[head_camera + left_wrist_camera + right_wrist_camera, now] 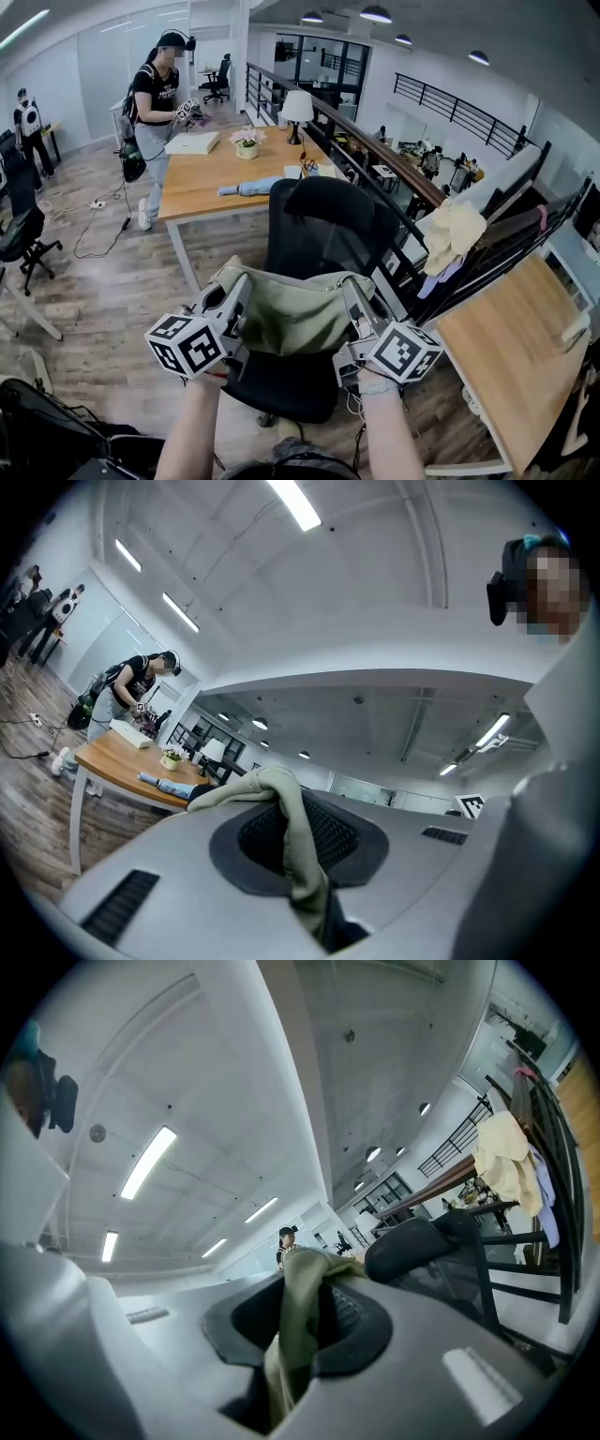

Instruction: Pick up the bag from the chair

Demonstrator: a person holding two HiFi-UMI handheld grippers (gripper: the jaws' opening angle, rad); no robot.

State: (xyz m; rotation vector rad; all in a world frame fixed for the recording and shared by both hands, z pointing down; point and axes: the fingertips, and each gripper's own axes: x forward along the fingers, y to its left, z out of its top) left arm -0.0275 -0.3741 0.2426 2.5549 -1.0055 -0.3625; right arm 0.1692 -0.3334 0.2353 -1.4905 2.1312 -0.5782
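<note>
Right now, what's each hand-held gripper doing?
Left hand-held gripper: shut on the bag.
Right hand-held gripper: also shut on the bag.

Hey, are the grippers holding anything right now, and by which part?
Yes, the olive bag. The left gripper is shut on the left end of its top edge, and the right gripper on the right end, over the chair.

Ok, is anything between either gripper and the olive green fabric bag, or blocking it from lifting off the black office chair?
Nothing visible. The left gripper and the right gripper are each shut on the top edge of the olive green fabric bag. The black office chair sits behind and under it, open air above.
</note>
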